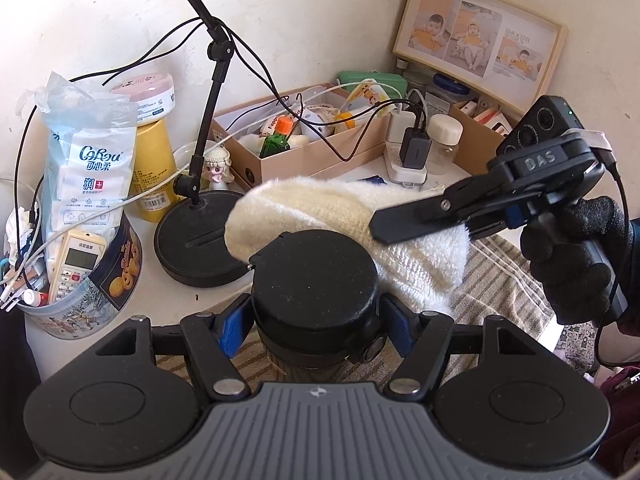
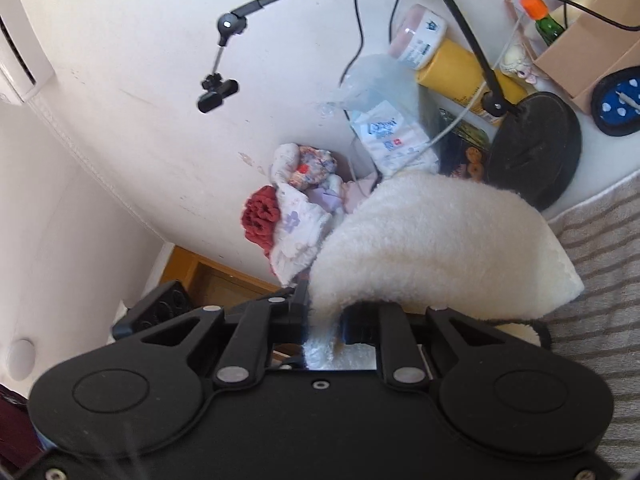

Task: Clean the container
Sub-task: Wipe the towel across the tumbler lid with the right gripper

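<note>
Cluttered white table (image 1: pixel 352 168) against the wall; left tool (image 1: pixel 314 320) clamps the black-lidded container (image 1: pixel 314 280) upright; right tool (image 1: pixel 404 226) pinches a cream cloth (image 1: pixel 304 200) draped behind its lid; how much wiping remains, I cannot tell.

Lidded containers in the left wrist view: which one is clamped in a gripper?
The black-lidded container, between the left gripper's blue pads. The pink-lidded tub and white-capped jar stand untouched near the wall.
</note>
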A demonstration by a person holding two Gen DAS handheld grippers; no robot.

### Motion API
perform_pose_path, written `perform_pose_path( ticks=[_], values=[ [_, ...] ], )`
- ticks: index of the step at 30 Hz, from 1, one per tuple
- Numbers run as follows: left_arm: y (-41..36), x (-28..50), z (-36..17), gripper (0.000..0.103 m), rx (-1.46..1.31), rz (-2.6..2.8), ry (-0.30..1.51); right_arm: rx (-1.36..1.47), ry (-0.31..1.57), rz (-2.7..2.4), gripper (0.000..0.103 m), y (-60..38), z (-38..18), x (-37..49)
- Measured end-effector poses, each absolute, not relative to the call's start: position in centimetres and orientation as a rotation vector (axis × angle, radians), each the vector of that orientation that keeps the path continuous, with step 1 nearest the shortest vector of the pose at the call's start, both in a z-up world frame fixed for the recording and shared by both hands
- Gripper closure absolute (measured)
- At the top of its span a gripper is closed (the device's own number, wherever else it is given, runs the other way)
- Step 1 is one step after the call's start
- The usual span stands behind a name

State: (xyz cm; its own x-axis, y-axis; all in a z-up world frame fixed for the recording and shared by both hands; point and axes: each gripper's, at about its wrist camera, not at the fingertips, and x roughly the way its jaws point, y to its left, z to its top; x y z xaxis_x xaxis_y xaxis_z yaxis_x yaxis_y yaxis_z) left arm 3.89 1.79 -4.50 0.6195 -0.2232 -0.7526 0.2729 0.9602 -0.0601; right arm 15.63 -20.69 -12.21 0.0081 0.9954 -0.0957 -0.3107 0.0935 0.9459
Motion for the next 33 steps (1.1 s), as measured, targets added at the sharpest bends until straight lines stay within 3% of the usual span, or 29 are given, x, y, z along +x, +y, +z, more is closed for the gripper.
perform_pose_path(
  ticks=[13, 19, 29, 33],
  values=[
    [1.7, 3.8, -4.3, 0.035, -0.164, -0.115, 0.841, 0.907, 1.178, 1.108, 0.090, -21.1, -18.0, 14.7],
    [2.4, 4.2, -4.4, 0.040, -0.047, -0.271, 0.832, 0.913, 1.161, 1.101, 0.090, -21.4, -17.6, 14.8],
    [4.0, 5.2, -4.6, 0.038, 0.174, -0.580, 0.807, 0.927, 1.113, 1.111, 0.090, -22.4, -16.4, 14.7],
    [2.6, 4.5, -4.8, 0.036, 0.126, -0.417, 0.848, 0.927, 1.093, 1.124, 0.090, -22.6, -15.7, 14.7]
  ],
)
